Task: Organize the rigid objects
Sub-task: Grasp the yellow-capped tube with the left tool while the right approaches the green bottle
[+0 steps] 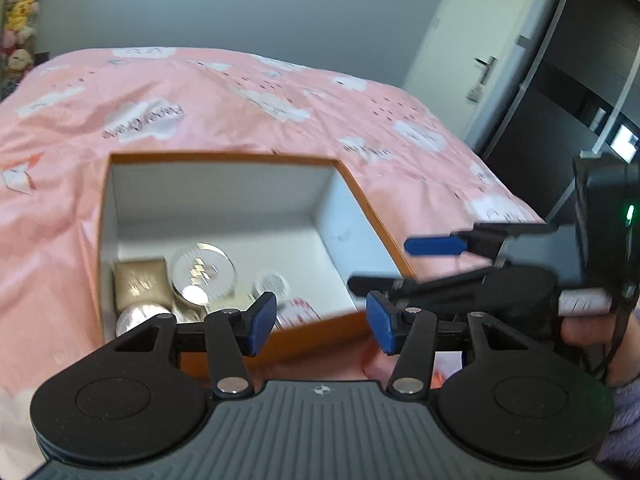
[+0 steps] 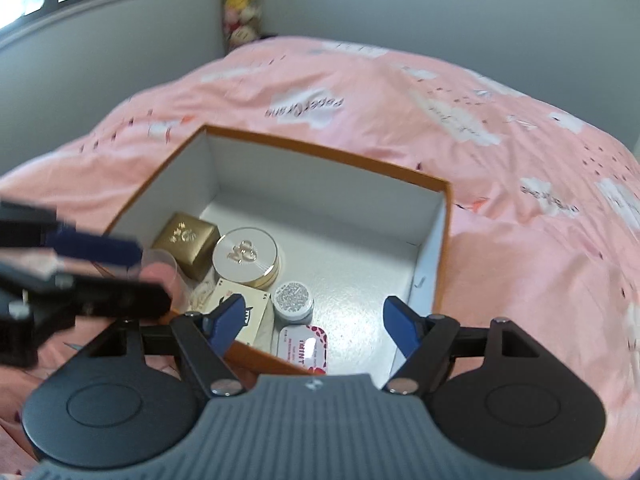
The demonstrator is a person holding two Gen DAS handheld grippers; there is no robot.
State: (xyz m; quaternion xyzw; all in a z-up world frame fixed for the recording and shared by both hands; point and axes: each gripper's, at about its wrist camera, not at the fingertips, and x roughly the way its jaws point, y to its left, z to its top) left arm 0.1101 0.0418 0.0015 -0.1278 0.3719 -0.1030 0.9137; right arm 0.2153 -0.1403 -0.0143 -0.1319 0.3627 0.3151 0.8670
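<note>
- Both pairs of jaws stand spread wide and empty, touching nothing.
- Left gripper [image 1: 322, 322] hovers over the near rim of the orange box [image 1: 224, 156], blue pads apart, with only air between them.
- Right gripper [image 2: 314, 322] hangs over the same box [image 2: 320, 152], jaws released, also seen at the right edge of the left wrist view [image 1: 400, 264].
- The box rests on the pink bedspread [image 2: 500, 260], white inside, open at the top.
- Inside, toward the near left corner: a gold case [image 2: 187, 242], a round cream compact [image 2: 245, 258] touching it, a small glitter jar [image 2: 293, 300], a card pack [image 2: 240, 312] and a mint tin [image 2: 303, 350] near the front wall.
- A clear cup [image 2: 162, 270] sits partly hidden behind the left gripper [image 2: 120, 276].
</note>
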